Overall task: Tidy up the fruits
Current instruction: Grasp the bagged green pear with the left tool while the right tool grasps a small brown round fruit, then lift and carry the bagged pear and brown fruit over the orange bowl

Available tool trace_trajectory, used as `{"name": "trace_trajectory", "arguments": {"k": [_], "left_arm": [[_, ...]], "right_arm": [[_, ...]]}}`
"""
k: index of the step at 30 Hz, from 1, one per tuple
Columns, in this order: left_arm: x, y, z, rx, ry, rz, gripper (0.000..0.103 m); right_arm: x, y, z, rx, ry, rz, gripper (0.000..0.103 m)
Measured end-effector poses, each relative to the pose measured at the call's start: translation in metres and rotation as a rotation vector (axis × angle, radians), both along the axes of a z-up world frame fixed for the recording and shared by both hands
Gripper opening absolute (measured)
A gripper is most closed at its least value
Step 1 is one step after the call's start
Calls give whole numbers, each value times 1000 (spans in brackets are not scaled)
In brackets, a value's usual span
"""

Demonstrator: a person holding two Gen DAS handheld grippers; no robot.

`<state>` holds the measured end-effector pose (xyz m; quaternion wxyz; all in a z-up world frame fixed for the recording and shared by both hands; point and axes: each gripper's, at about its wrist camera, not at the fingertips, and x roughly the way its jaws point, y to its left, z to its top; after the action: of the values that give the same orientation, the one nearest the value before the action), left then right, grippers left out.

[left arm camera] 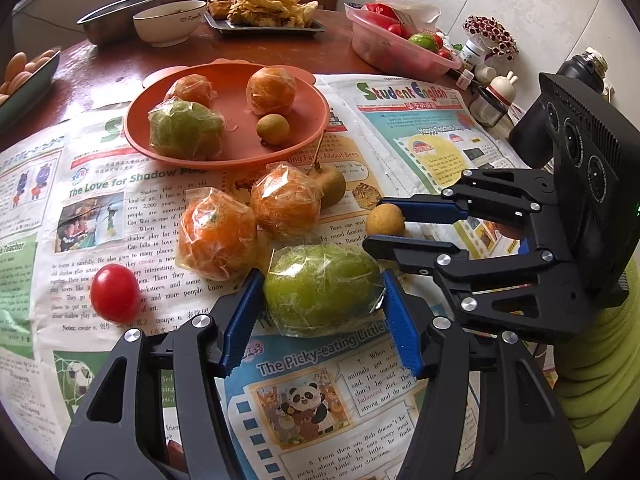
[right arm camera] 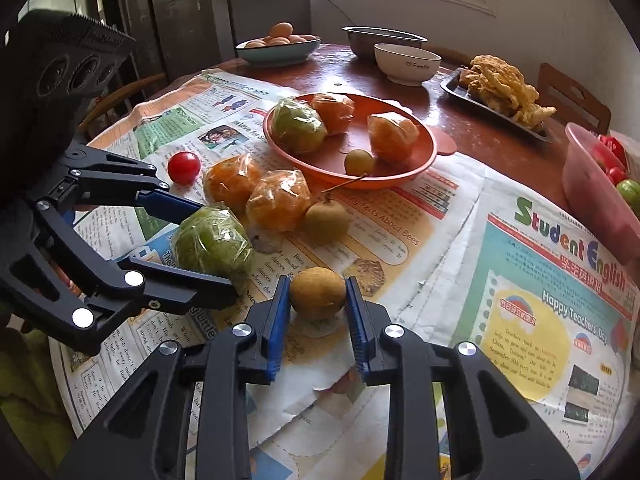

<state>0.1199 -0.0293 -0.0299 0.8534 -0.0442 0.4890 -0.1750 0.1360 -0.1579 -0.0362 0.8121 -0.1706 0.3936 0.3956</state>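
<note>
Tilted steeply down over the newspaper-covered table (left arm camera: 120, 360), the left gripper (left arm camera: 320, 312) clamps a wrapped green citrus (left arm camera: 320, 288). Beside it, the right gripper (right arm camera: 318, 312) pinches a small brown longan (right arm camera: 317, 293)

left wrist view: close above the newspaper-covered round wooden bench (left arm camera: 80, 76), angled down toward the far side.
right wrist view: same closeness, from the right.
shared: round orange plastic plate (left arm camera: 308, 136) (right arm camera: 416, 160), wrapped fruit.

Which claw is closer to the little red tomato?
Left. The left gripper is clamped on the wrapped green fruit, with the tomato off to its side; the right gripper, on the small brown fruit, sits farther away.
</note>
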Motion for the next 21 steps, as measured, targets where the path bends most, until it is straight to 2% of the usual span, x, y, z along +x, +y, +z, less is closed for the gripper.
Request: {"name": "trace_trajectory", "arguments": {"k": [6,13,21], "left_arm": [[5,-7,0,16,-7,1,51],[6,-7,1,0,3,-15,49],[6,6,21,-14,-24,1,49]], "right_arm": [[5,-12,7,36,2,-44,26],[12,-21,20,84,-2,-70,26],[17,-19,31,121,-16,-76,26]]}}
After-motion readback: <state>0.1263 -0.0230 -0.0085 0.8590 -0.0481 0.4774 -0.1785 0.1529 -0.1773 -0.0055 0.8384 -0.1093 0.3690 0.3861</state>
